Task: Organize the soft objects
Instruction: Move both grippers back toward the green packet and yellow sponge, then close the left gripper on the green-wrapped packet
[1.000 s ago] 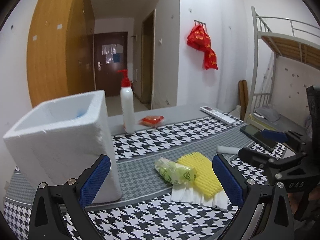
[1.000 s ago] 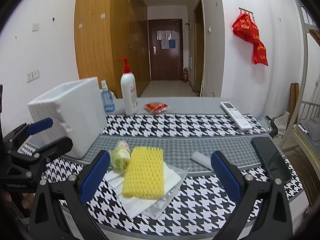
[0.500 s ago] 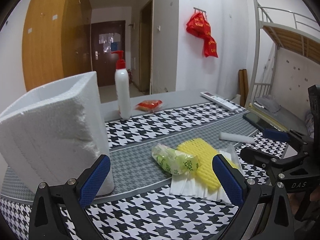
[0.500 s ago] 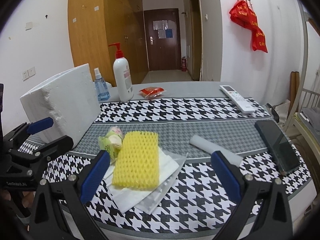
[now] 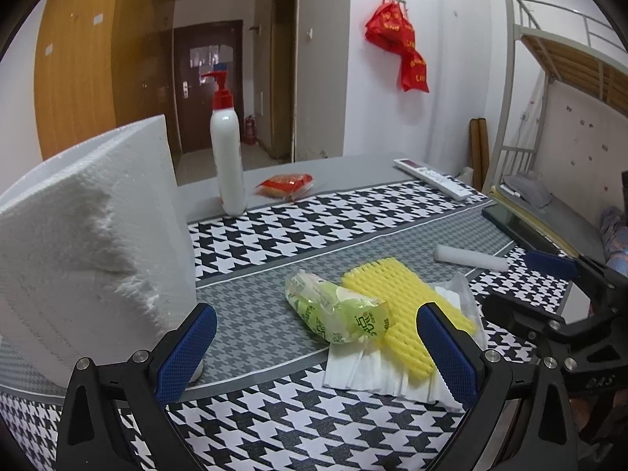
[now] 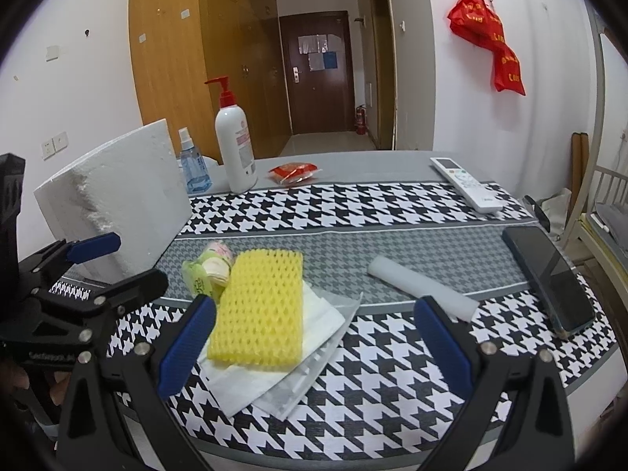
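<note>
Soft objects sit in a loose pile near the front edge of the tabletop (image 6: 392,212): yellow foam net (image 6: 261,308) on top of folded white sheets (image 6: 274,382), green plastic pack (image 5: 339,312) touching its left side, white foam tube (image 6: 422,288) well apart to the right, near a dark phone (image 6: 549,274).

White foam box (image 5: 90,243) stands to the left of the pile; likely the destination, though its opening is not visible from here.

Left gripper (image 5: 316,351): jaws wide apart, empty, lined up low on the green pack. Right gripper (image 6: 314,349): jaws wide apart, empty, facing the yellow net and sheets.

Handling, judged:
- Foam net: very light, springy, will crush flat under the jaws. Pinch across the short width near an end; its open mesh should give decent purchase.
- Green pack: glossy film, probably slippery, contents soft. Take the body across the middle rather than the crimped tail.
- White sheets: thin, limp, layered. Likely to fan apart or slide; grip a free corner, all layers at once.
- Foam tube: light, rolls. Close across its diameter mid-length.

Nothing here is fragile; the risk is dragging neighbours along, since the pile overlaps.
</note>
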Motion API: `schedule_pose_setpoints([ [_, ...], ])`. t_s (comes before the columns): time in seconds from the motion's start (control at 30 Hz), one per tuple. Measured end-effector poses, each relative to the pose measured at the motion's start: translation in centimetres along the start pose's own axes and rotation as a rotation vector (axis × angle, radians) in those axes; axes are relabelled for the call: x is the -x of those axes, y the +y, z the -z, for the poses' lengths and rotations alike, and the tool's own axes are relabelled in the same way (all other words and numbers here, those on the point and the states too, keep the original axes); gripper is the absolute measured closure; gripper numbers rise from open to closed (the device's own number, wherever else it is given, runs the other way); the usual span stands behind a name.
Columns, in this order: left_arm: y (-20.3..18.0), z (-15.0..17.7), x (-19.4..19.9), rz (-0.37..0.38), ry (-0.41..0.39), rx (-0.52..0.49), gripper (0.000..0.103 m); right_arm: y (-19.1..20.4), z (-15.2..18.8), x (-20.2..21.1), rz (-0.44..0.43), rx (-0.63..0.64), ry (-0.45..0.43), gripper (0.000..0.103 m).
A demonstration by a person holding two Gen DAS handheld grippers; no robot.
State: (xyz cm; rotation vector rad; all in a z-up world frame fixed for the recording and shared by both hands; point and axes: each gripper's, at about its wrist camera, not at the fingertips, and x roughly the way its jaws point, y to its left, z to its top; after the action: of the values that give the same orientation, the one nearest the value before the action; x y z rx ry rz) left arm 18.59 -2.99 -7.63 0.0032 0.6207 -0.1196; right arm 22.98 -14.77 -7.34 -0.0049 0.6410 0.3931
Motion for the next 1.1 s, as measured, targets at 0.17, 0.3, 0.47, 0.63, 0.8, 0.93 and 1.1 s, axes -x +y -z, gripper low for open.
schedule_pose_setpoints([
  [0.17, -0.8, -0.2, -1.0, -0.019, 0.015, -0.03, 0.001, -0.7, -0.1, -0.2, 0.016, -0.005, -0.001, 0.001],
  [0.3, -1.2, -0.4, -1.8, -0.026, 0.032, -0.035, 0.001, -0.8, -0.2, -0.4, 0.008, -0.006, -0.001, 0.001],
  [0.47, -1.3, -0.5, -3.2, -0.056, 0.064, -0.037, 0.001, -1.0, -0.2, -0.9, 0.007, -0.007, 0.009, 0.001],
  [0.63, -1.2, -0.5, -4.6, -0.087, 0.101, -0.039, 0.001, -1.1, -0.1, -1.0, 0.011, -0.007, 0.013, 0.001],
  [0.8, -1.1, -0.5, -5.3, -0.069, 0.111, -0.028, 0.001, -1.2, -0.1, -1.3, 0.017, -0.006, 0.022, 0.001],
  [0.93, -0.6, -0.4, -5.8, -0.049, 0.133, -0.003, 0.002, -1.0, -0.2, -1.5, 0.019, 0.0, 0.028, 0.001],
  [1.1, -0.1, -0.4, -5.8, -0.055, 0.137, 0.015, 0.011, -0.5, -0.2, -1.8, 0.018, 0.017, 0.042, 0.001],
])
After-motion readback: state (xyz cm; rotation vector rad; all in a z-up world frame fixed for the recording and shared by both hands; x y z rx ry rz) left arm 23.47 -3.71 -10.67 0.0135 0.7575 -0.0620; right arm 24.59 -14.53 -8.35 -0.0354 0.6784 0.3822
